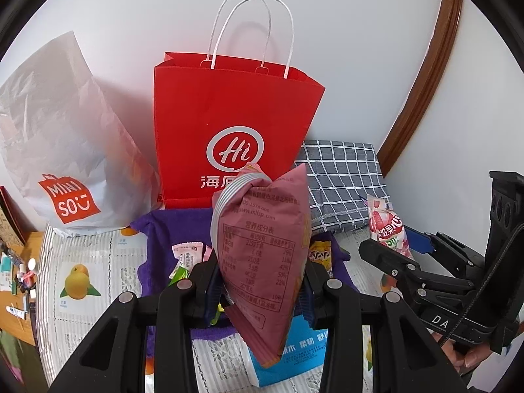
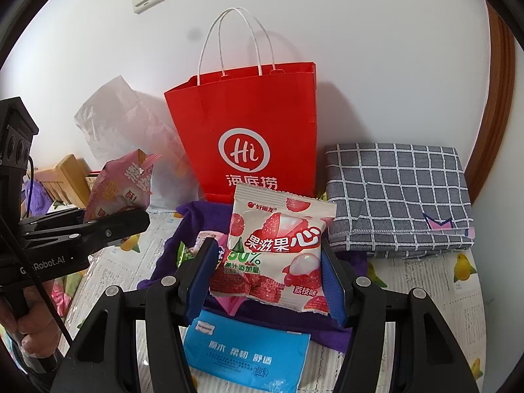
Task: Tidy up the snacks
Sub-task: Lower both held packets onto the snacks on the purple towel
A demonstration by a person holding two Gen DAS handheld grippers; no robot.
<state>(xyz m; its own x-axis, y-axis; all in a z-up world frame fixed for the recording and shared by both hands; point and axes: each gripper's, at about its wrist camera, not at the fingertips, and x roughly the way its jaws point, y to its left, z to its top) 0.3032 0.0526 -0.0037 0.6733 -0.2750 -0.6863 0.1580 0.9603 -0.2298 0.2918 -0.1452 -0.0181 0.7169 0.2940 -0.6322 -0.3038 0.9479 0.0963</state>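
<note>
Our right claw [image 2: 270, 278]: we held the lychee candy packet [image 2: 278, 255] pinched between both blue pads.
Beyond it: a red paper bag [image 2: 249, 124] stood upright against the wall.
Below it: a blue tissue pack [image 2: 245, 357] lay on purple cloth [image 2: 294, 324].
To its right: a folded grey checked cloth [image 2: 396, 196].
To its left: our left claw [image 2: 131, 226] gripped a pink snack bag [image 2: 121, 186].

One red paper bag [image 2: 249, 131], one white plastic bag [image 1: 65, 150], two held snack packets, one folded checked cloth [image 2: 396, 196].
</note>
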